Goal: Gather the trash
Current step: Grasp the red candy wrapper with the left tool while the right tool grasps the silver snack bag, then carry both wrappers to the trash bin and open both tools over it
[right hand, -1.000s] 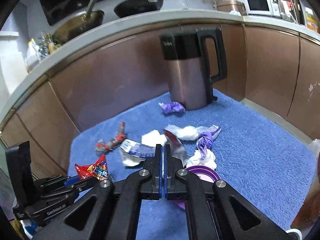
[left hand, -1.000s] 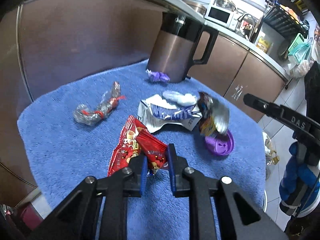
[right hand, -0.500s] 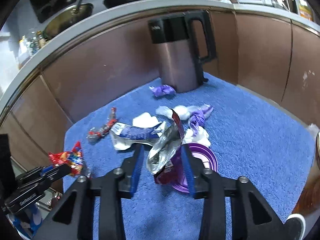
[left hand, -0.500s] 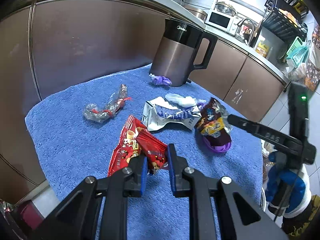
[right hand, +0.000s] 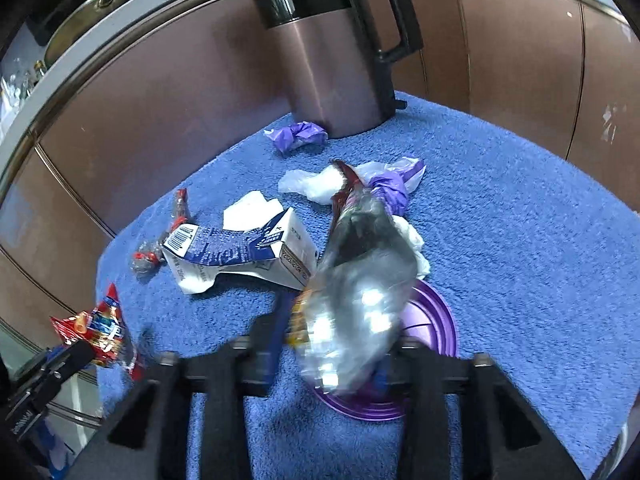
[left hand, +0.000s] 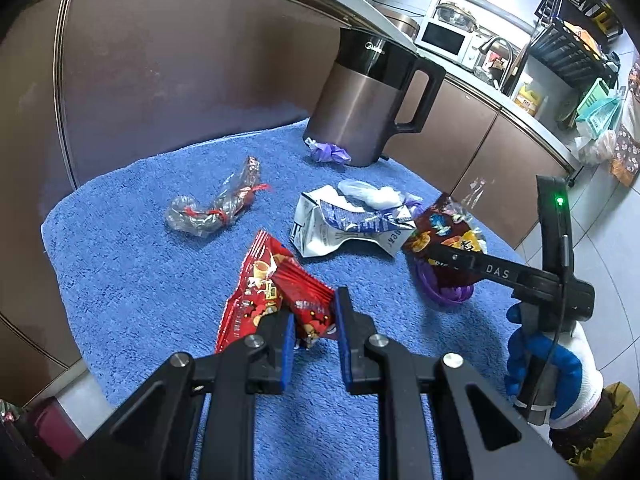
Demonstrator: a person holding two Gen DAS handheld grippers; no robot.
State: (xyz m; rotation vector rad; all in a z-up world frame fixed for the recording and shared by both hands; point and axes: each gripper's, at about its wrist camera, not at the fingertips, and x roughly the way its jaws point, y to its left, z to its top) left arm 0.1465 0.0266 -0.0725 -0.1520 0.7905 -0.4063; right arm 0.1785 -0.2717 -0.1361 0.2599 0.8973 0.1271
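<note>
left jaws: my left gripper (left hand: pixel 314 334) clenched on the red snack wrapper (left hand: pixel 276 292), lower corner pinched between the blue pads, rest of it draped on the blue towel (left hand: pixel 132 280). No shift from a second ago.
right jaws: my right gripper (right hand: pixel 330 344) is blurred in its own view; jaws have just been closing, with the foil chip bag (right hand: pixel 360 280) between them. Pads look close on the bag, but I cannot tell for sure if they press it.
what changed: a second ago the right jaws were shut tight above the purple lid (right hand: pixel 432 320). Half a second ago they stood wide around the bag. Now they are lower and narrower, bag low over the lid.
chip bag place: over the purple lid, just beside the crushed milk carton (left hand: pixel 344 224).
other trash: clear twisted wrapper (left hand: pixel 216 208) on the left of the towel, purple wrapper (left hand: pixel 330 152) at the foot of the kettle (left hand: pixel 360 96), white tissue wads (right hand: pixel 316 184) behind the carton.
meaning for task: my read is a regrip or a set-down of the bag. Two pieces in hand at most, most trash not yet collected. No bin seen.
</note>
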